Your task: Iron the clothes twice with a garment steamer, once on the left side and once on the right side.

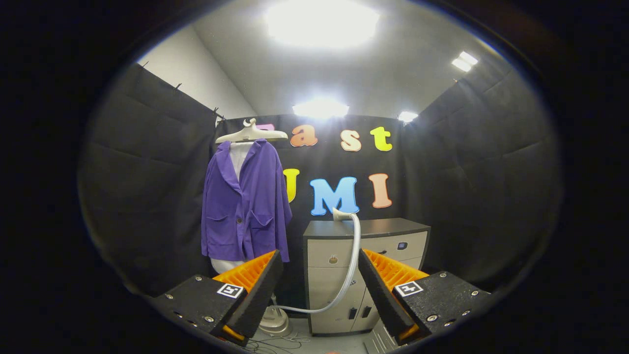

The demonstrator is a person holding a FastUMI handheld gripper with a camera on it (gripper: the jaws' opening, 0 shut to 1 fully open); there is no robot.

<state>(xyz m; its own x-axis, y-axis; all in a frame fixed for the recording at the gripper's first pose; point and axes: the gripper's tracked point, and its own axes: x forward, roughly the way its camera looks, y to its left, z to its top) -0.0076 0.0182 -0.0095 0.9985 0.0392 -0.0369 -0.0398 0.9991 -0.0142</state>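
Observation:
A purple jacket (245, 201) hangs over a white garment on a pale hanger (251, 133), beyond my left finger. The steamer's head (342, 214) rests on top of a grey cabinet (363, 228). Its pale hose (352, 265) curves down in front of the cabinet to the steamer's base (275, 322) on the floor, beneath the jacket. My gripper (319, 268) stands open, well back from all of these. The hose passes through the gap between the fingers but lies far beyond them. Nothing is held.
The cabinet has drawers and lower doors and stands to the right of the jacket. Black cloth walls close in at the left, back and right. Cables (280, 341) lie on the floor near the steamer's base.

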